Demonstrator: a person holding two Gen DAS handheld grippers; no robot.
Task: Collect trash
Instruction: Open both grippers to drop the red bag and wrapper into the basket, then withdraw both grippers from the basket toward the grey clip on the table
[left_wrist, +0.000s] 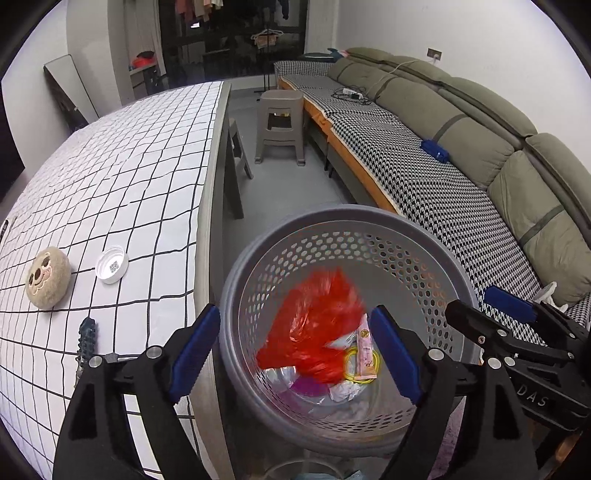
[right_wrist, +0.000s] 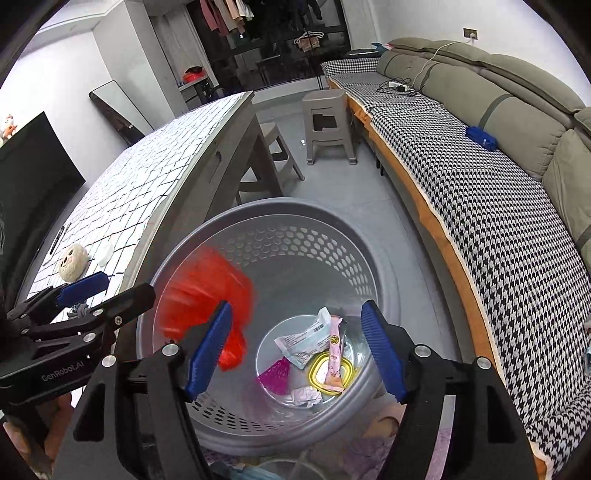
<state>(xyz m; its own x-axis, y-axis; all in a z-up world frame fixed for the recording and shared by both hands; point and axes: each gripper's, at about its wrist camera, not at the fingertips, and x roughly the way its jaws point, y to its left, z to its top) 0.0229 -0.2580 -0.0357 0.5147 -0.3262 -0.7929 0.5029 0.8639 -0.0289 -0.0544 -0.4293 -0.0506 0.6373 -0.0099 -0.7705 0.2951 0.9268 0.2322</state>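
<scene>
Both grippers, left (left_wrist: 295, 354) and right (right_wrist: 295, 350), gape empty over the bin (right_wrist: 229, 229); the blurred red bag (left_wrist: 317, 325) seems mid-drop. A cap (left_wrist: 112, 264) remains centre-left.

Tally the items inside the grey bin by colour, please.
Red: 1, plastic bag
Pink: 1, sachet
Yellow: 1, lid
Magenta: 1, mesh piece
White: 2, printed wrapper, crumpled paper
Total: 6

Left tongs (left_wrist: 295, 349) and right tongs (right_wrist: 297, 349) apparently gape, angled downward.
</scene>
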